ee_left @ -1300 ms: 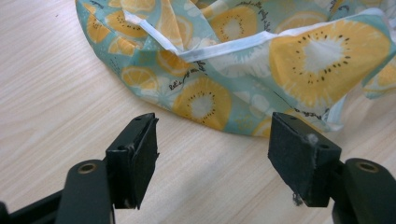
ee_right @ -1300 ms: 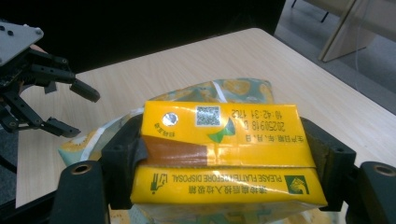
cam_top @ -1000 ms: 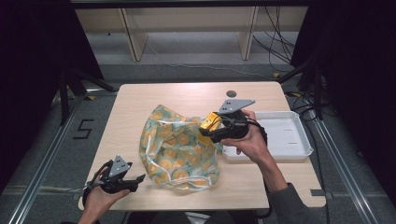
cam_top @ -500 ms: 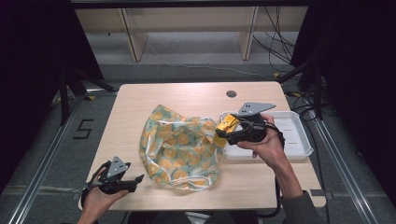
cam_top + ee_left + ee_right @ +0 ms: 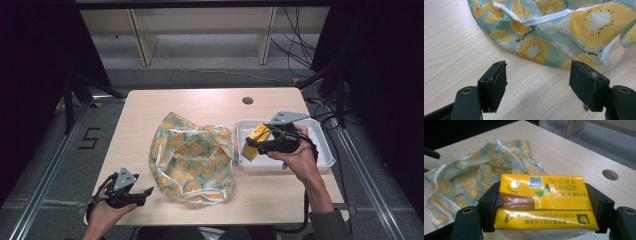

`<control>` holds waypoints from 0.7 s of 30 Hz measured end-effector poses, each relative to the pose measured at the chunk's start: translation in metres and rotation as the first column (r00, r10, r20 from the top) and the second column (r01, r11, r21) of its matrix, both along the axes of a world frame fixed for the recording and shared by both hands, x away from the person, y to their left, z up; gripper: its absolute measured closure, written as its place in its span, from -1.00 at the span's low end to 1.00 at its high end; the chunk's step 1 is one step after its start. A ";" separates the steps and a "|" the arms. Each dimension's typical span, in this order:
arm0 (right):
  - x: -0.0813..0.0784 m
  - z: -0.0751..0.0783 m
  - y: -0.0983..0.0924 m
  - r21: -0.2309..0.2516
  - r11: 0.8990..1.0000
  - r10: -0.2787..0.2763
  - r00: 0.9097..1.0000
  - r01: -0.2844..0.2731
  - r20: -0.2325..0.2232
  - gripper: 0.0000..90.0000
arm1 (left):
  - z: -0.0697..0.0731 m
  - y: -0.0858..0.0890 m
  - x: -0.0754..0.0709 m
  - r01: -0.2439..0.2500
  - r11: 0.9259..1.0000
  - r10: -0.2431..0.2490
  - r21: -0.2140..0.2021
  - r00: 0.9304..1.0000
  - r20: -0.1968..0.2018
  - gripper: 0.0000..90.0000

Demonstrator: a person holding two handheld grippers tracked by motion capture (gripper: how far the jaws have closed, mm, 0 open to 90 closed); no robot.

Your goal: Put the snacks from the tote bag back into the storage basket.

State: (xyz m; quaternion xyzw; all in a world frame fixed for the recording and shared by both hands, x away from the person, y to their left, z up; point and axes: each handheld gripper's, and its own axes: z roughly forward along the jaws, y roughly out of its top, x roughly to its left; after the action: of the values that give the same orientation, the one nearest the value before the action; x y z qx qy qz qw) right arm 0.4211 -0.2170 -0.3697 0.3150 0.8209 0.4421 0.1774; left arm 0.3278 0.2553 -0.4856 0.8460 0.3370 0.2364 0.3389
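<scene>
While the yellow carton (image 5: 543,202) sits clamped between the right gripper's (image 5: 267,143) jaws, it hangs over the left, near part of the white tray (image 5: 325,150), tilted with its long axis running from the near left up toward the far right in the high view. Judging by this, the coming move turns on the tray lying directly beneath the carton, so a short lowering should do rather than any travel sideways. Just left of the tray lies the fruit-print cloth bag (image 5: 192,157), slack and flat on the wooden table (image 5: 200,102), its white-edged rim close to the tray's left wall. Well apart at the near left corner, the left gripper (image 5: 131,191) rests with jaws spread and empty, pointing toward the bag's near edge. Nothing stands between carton and tray.
</scene>
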 end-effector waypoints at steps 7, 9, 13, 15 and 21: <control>0.007 -0.015 -0.007 0.002 0.997 -0.083 0.995 0.083 -0.053 -0.35 | 0.001 0.001 0.001 0.007 1.000 -0.007 0.010 1.000 0.005 -0.34; 0.009 -0.018 -0.008 -0.018 0.996 -0.090 0.994 0.089 -0.059 -0.35 | 0.001 0.001 0.001 0.007 1.000 -0.007 0.011 1.000 0.011 -0.34; 0.014 -0.025 -0.010 -0.025 0.995 -0.100 0.993 0.098 -0.065 -0.35 | 0.000 0.000 -0.001 -0.026 0.999 0.026 -0.029 1.000 -0.006 -0.36; 0.017 -0.031 -0.010 -0.020 0.994 -0.111 0.992 0.110 -0.061 -0.35 | 0.001 0.001 0.000 -0.007 1.000 0.007 -0.011 1.000 0.005 -0.36; 0.023 -0.042 -0.011 -0.029 0.992 -0.125 0.988 0.123 -0.086 -0.35 | 0.001 0.001 0.001 -0.003 1.000 0.003 -0.007 1.000 0.006 -0.36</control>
State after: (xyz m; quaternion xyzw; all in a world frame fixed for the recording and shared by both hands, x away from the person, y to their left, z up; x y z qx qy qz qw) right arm 0.4440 -0.2280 -0.4118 0.3826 0.8117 0.4064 0.1722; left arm 0.3289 0.2564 -0.4851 0.8435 0.3380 0.2385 0.3425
